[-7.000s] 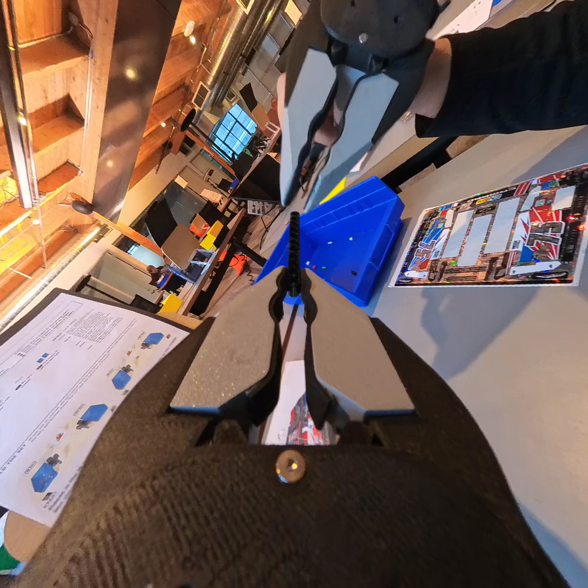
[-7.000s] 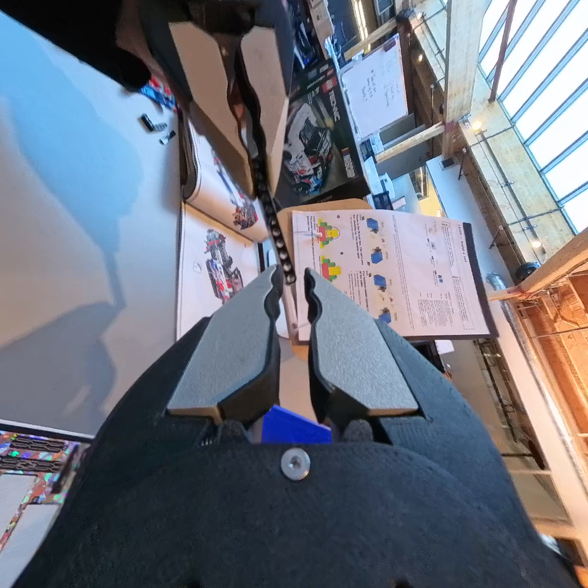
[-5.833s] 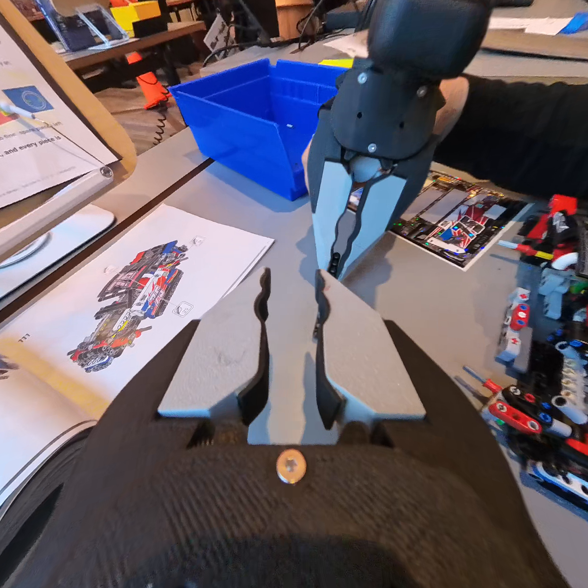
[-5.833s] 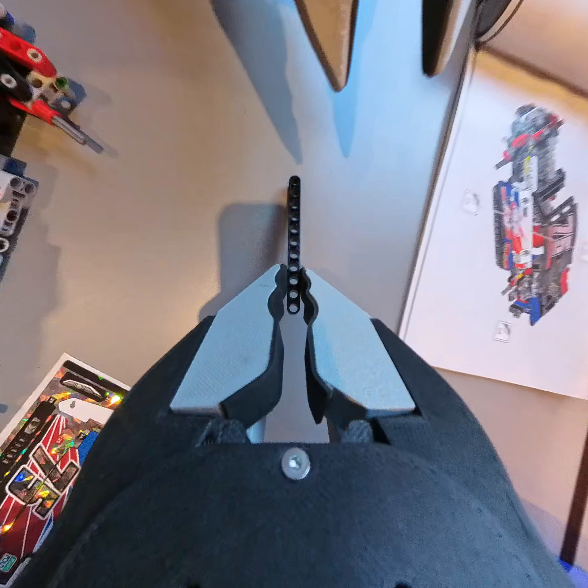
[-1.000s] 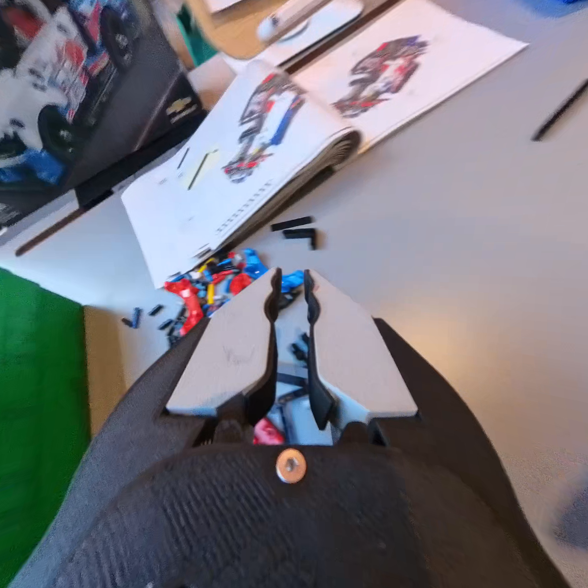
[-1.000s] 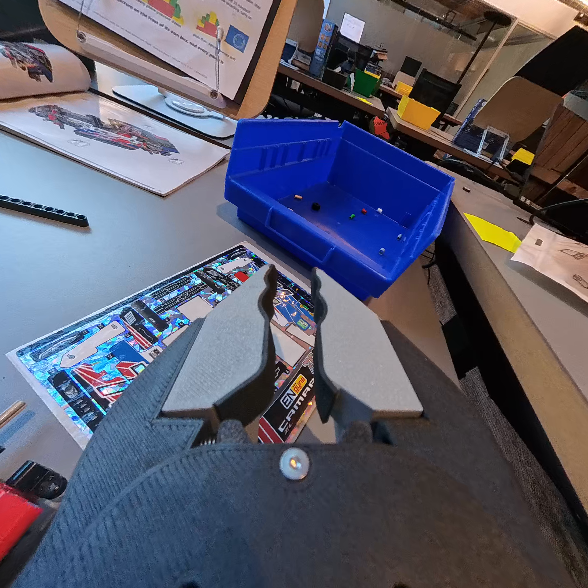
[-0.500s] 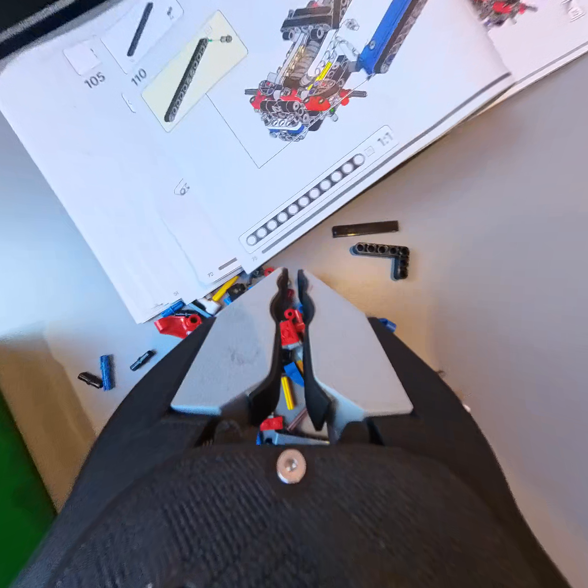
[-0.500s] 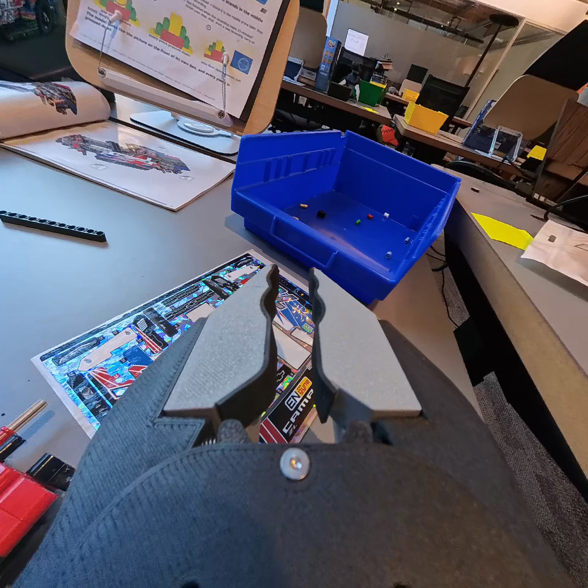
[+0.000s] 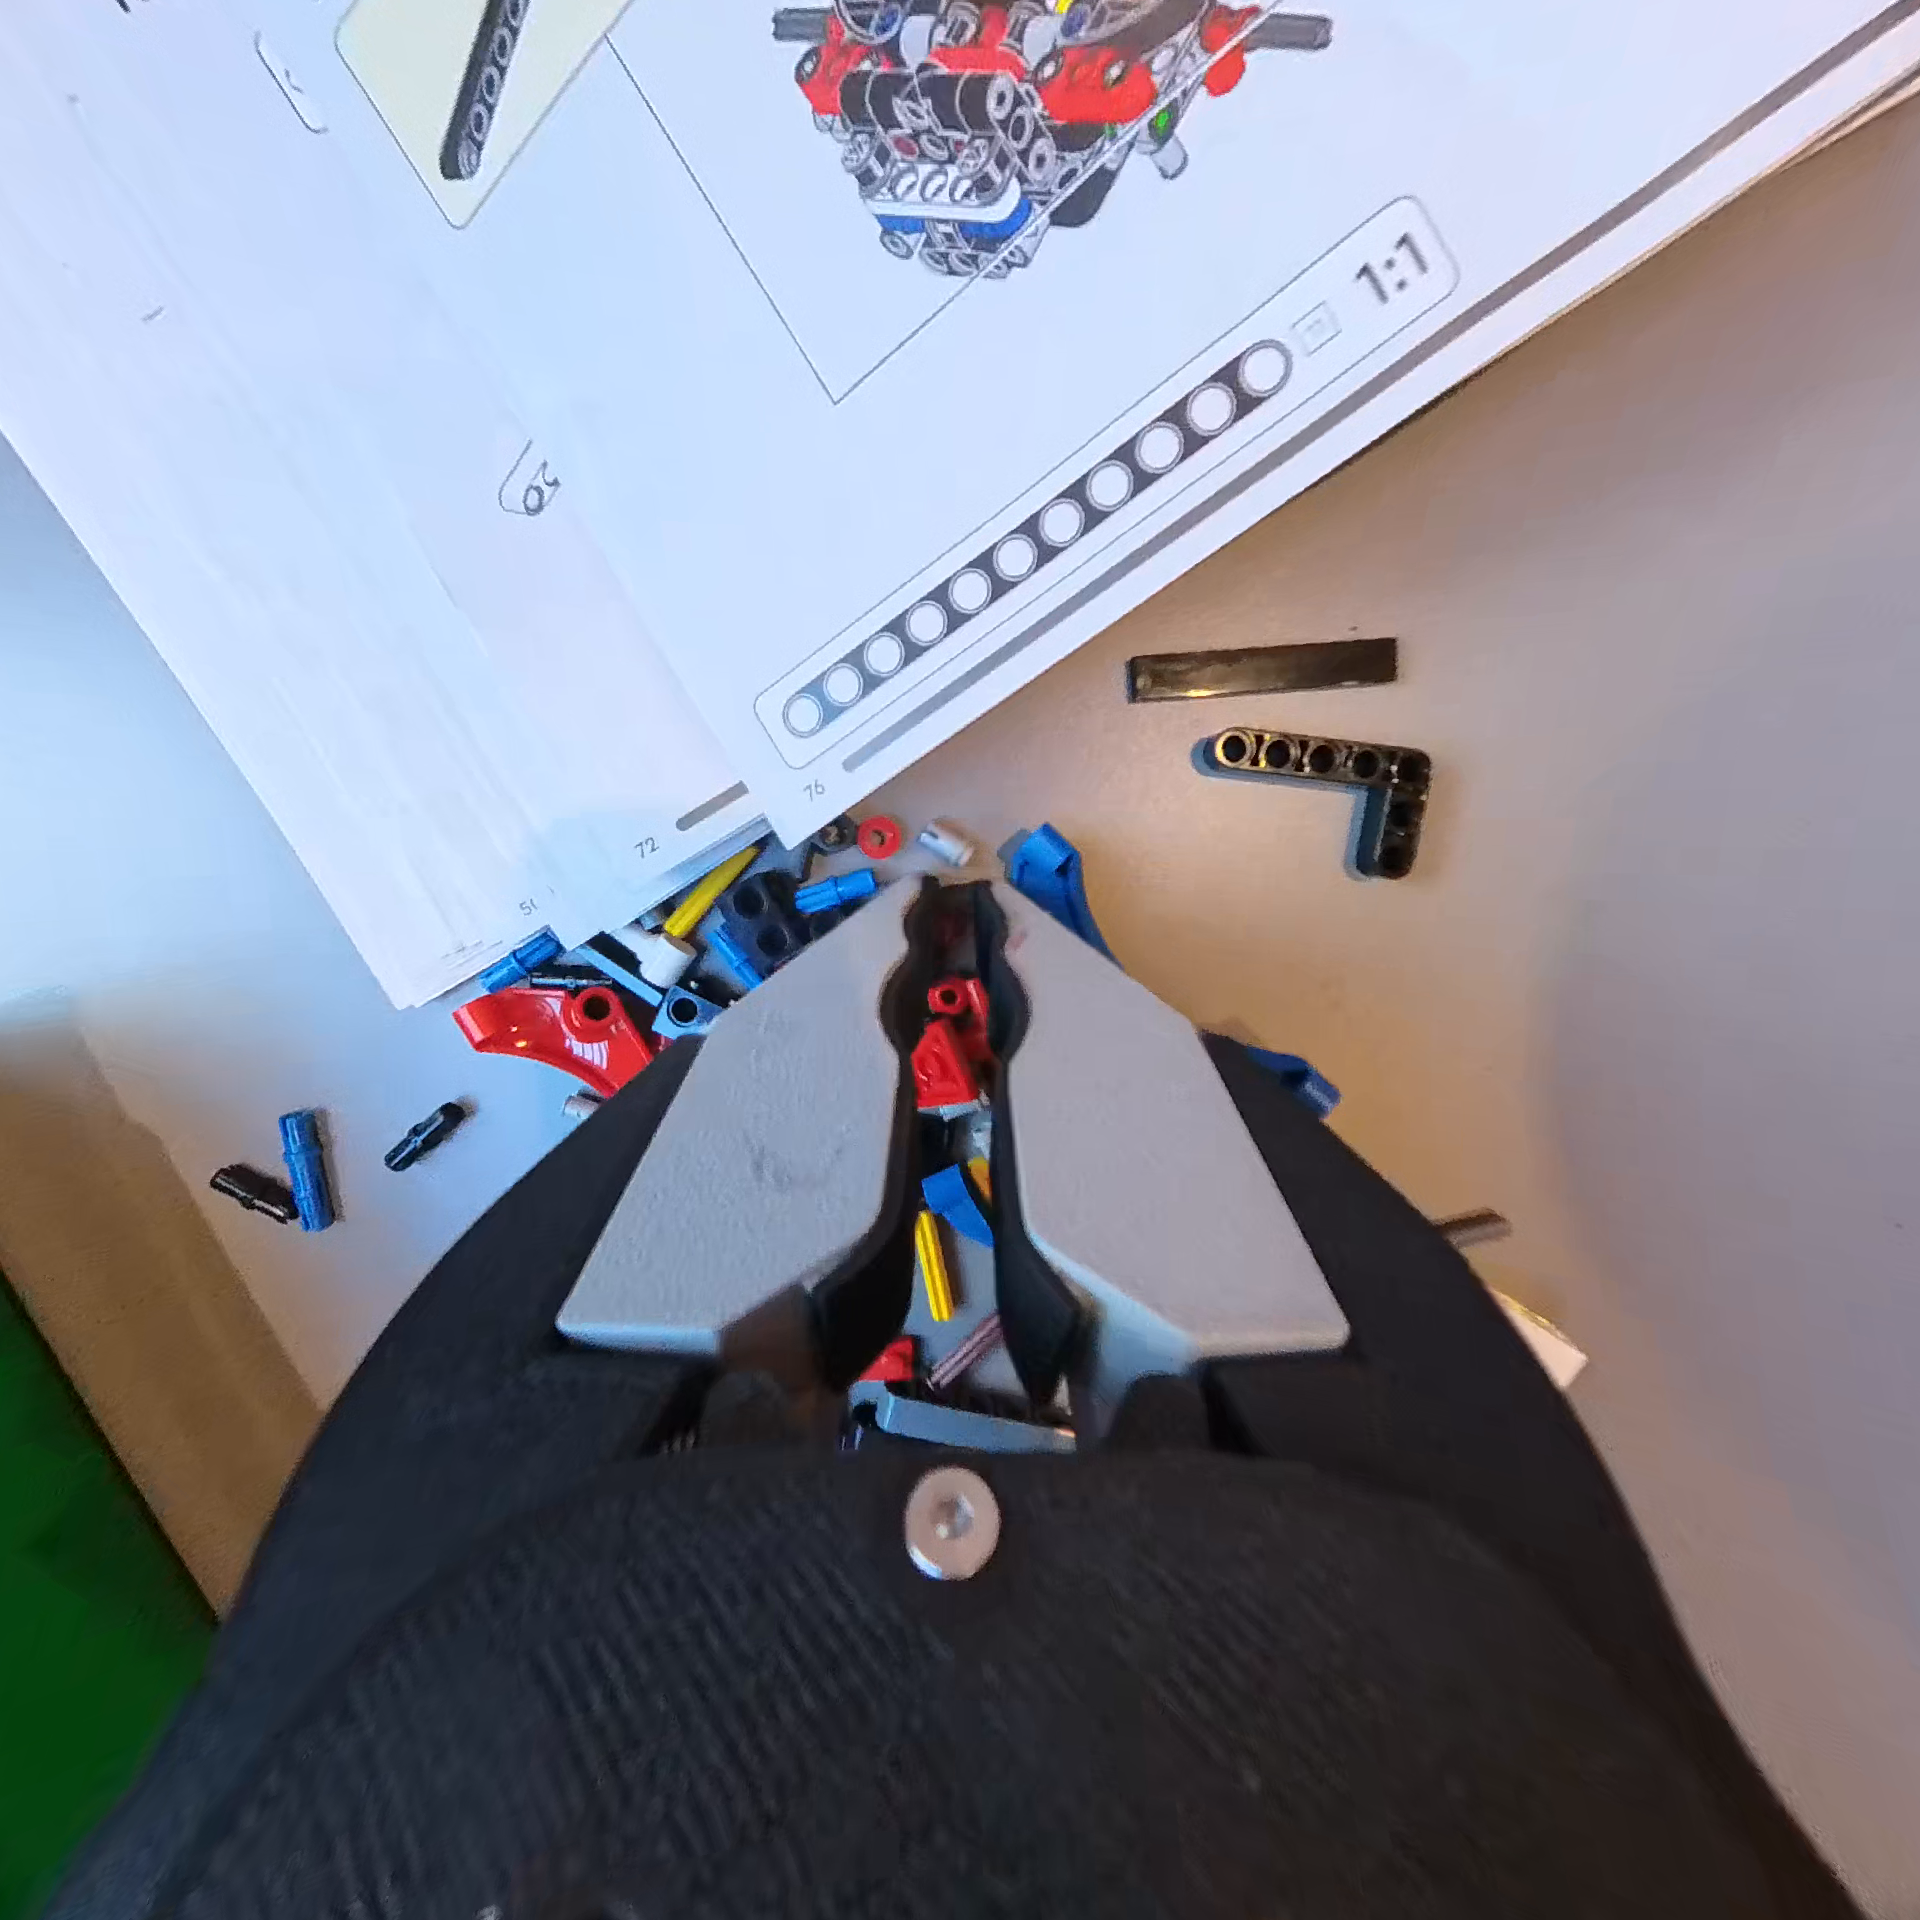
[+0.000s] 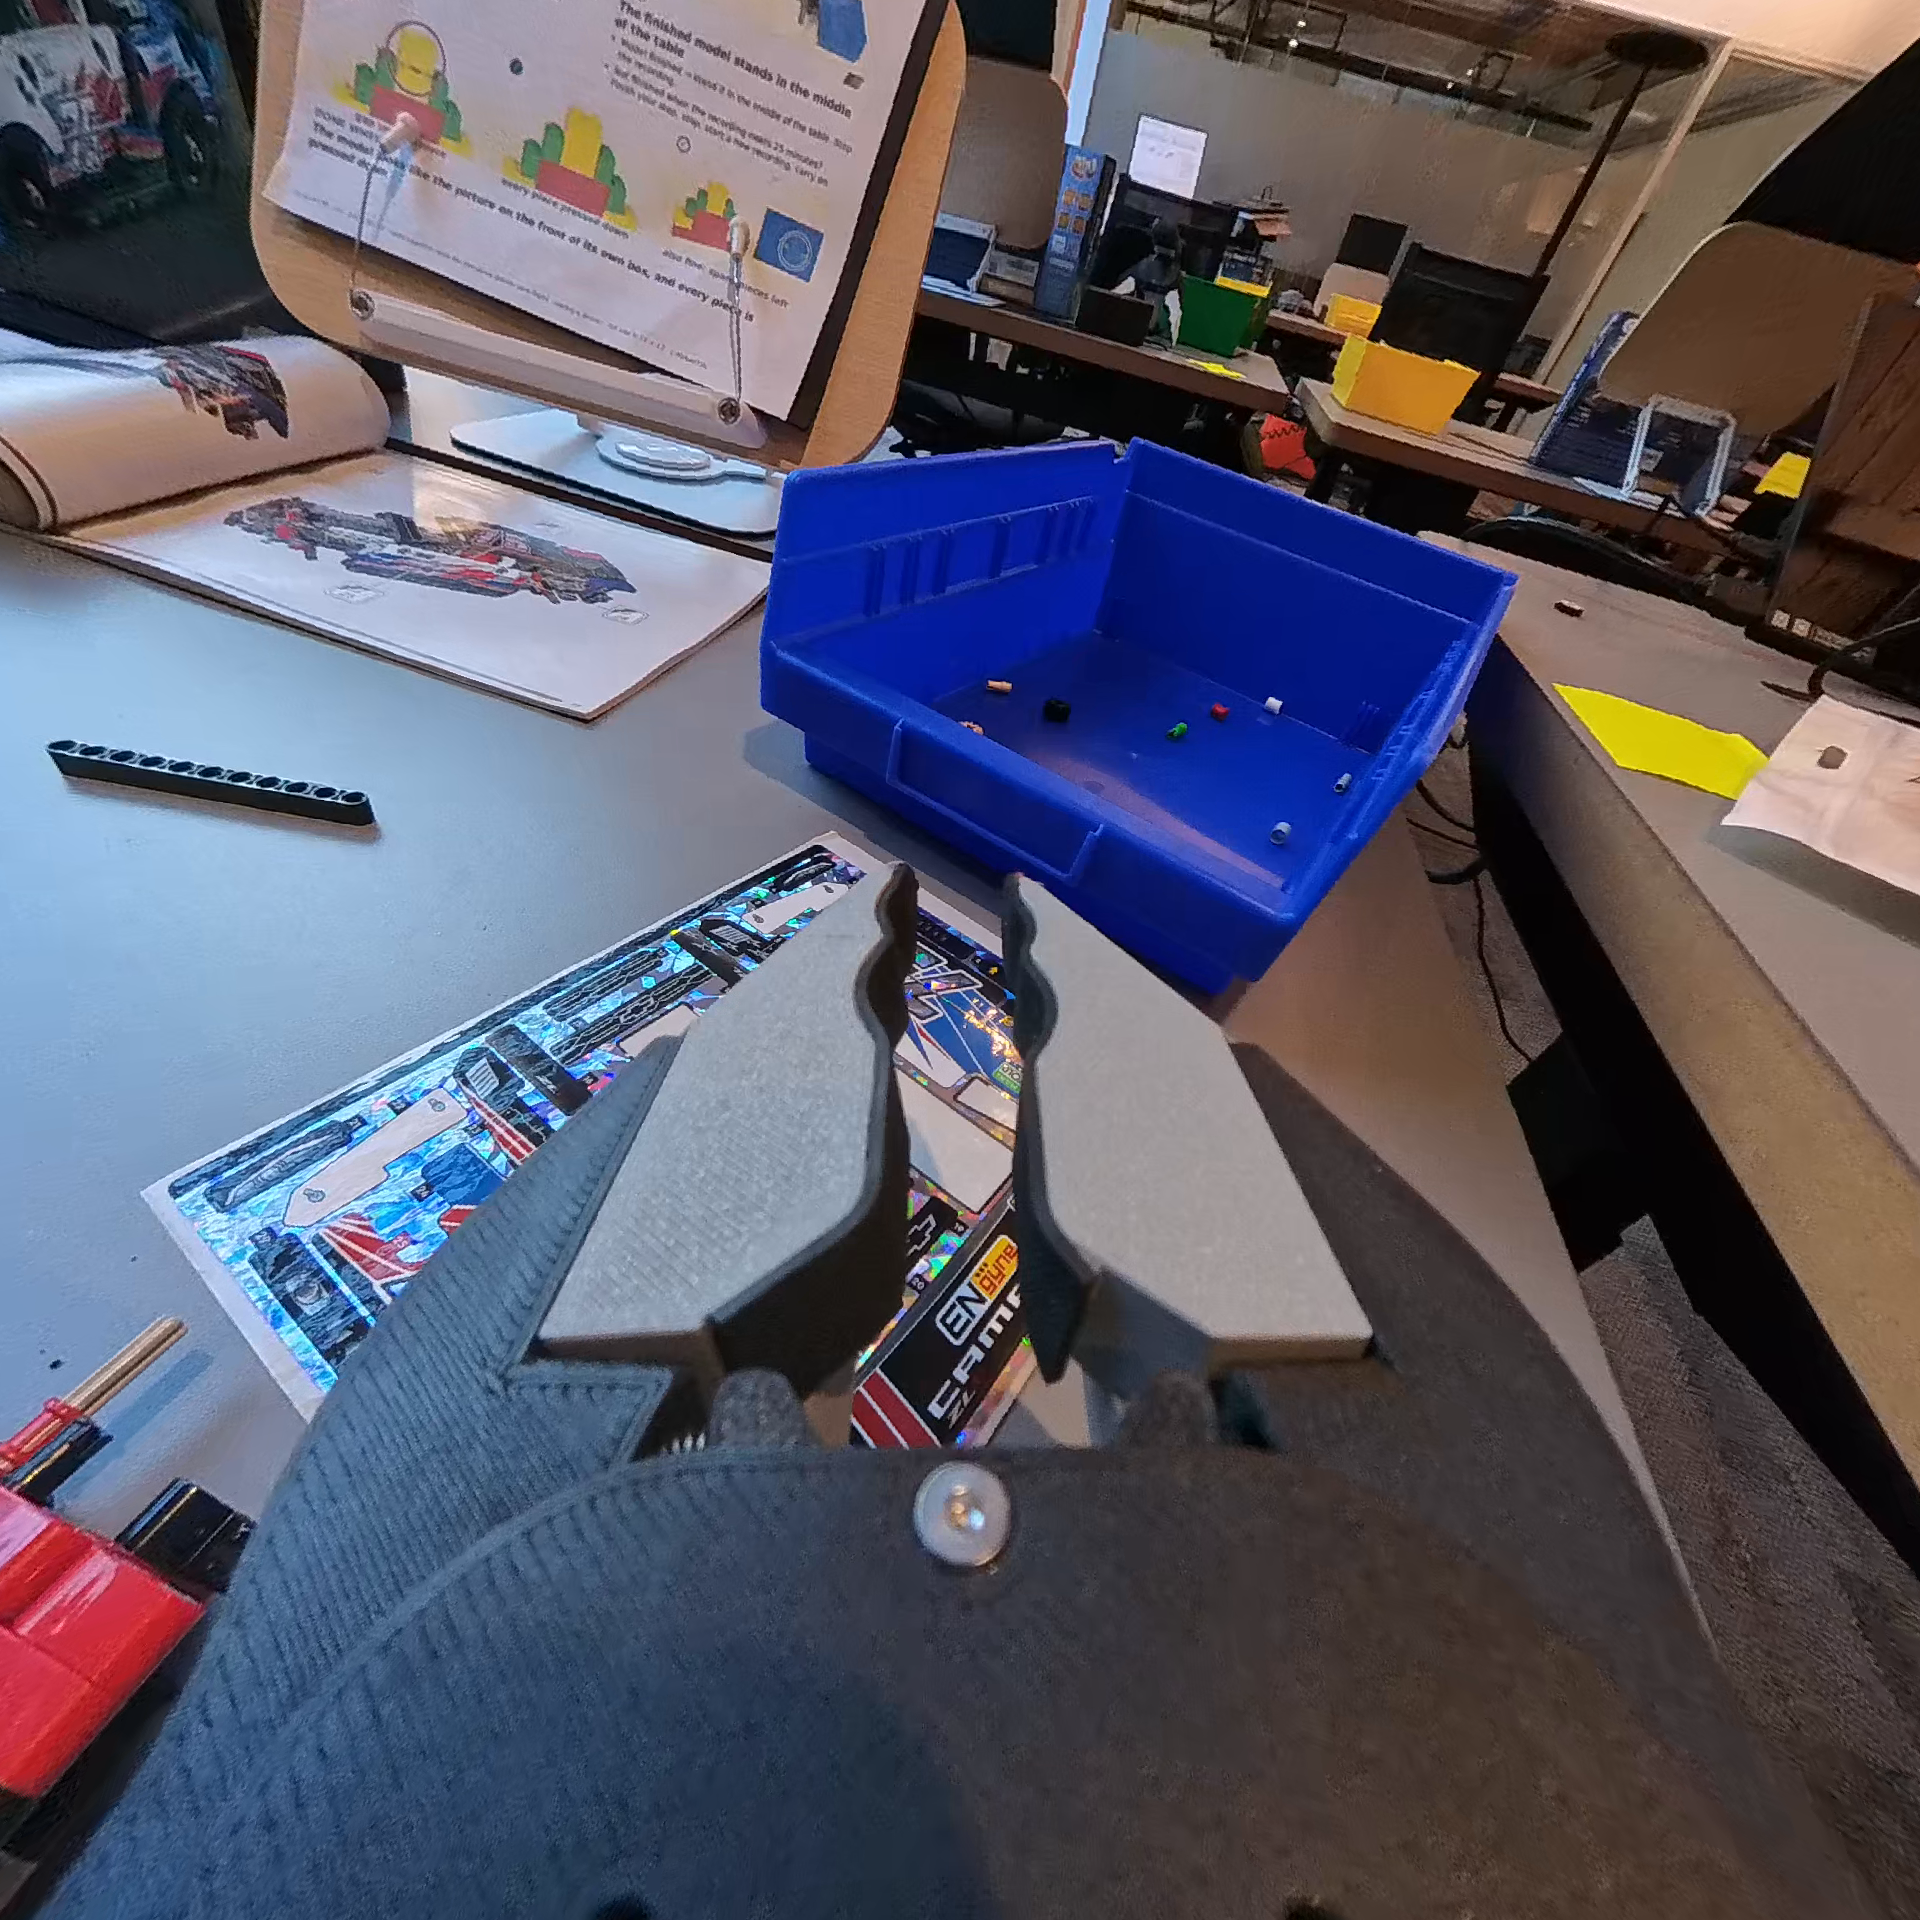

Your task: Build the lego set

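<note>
My left gripper point(image 9: 954, 891) points down over a pile of small loose pieces point(image 9: 727, 935) at the corner of the open instruction booklet point(image 9: 727, 416). Its jaws are almost together with only a narrow slit. A small red piece point(image 9: 948, 1049) on the table shows through the slit, and I see nothing clearly held. My right gripper point(image 10: 956, 894) is open and empty, low over the shiny sticker sheet point(image 10: 416, 1132). The long black beam point(image 10: 213, 784) lies alone on the grey table to its far left.
A black L-shaped beam point(image 9: 1340, 769) and a black flat tile point(image 9: 1262, 668) lie right of the pile. A red curved panel point(image 9: 551, 1034) and loose pins point(image 9: 307, 1153) lie to its left. A blue bin point(image 10: 935, 561) holds a few tiny bits. A paper stand point(image 10: 582, 156) stands behind it. The red model's corner point(image 10: 62, 1631) shows at lower left. About 60 centimetres separates my left fingertips from my right. About 25 centimetres separates my right fingertips from the long black beam point(image 10: 213, 784).
My left gripper swung to the booklet corner, came down close over the pile, and its jaws narrowed. My right gripper barely moved. The black beam, held seconds ago, now lies on the table.
</note>
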The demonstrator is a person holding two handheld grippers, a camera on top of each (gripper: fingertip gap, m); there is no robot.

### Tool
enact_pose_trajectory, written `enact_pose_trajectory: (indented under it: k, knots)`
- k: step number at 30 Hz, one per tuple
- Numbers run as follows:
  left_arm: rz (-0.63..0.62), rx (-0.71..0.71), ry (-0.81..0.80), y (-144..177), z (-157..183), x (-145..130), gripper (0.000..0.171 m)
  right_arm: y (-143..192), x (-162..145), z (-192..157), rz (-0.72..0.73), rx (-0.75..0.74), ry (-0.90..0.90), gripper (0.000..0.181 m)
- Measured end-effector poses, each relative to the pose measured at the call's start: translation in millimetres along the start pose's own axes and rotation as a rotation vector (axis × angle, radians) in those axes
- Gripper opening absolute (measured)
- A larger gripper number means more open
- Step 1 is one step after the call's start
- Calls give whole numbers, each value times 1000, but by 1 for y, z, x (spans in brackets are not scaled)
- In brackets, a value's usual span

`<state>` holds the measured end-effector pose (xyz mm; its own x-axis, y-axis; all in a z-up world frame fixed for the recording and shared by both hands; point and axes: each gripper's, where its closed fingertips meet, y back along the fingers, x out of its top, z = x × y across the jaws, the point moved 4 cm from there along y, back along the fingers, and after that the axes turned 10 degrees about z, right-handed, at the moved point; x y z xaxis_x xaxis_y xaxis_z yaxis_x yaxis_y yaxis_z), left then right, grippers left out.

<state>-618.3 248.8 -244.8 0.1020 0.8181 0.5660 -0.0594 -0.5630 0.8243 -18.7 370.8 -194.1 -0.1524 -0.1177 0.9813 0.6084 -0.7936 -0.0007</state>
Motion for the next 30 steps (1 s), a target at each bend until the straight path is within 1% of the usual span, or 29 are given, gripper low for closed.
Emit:
enact_pose_trajectory:
  k: [1, 4, 7, 12, 14, 17, 27, 30]
  knots:
    - [3, -1, -2, 0, 0, 0, 0, 0, 0, 0, 2, 1, -3, 13]
    - [4, -13, 9, 0, 0, 0, 0, 0, 0, 0, 3, 4, -10, 13]
    - [5, -24, 16, 1, 1, 1, 5, 1, 1, 1, 8, 4, -12, 13]
    - [70, -37, 36, 4, 1, 15, 6, 1, 1, 1, 9, 6, -16, 12]
    - [78, -16, 39, 2, 0, 19, 7, 1, 1, 1, 11, 6, -17, 11]
    - [78, -30, 71, -7, 5, 22, 9, 1, 2, 1, 14, 6, -20, 11]
    - [76, 45, -43, 0, 7, 24, 7, 1, 2, 0, 20, 16, -32, 8]
    - [111, 36, -106, 0, 11, 27, 7, 2, 3, 1, 25, 15, -36, 8]
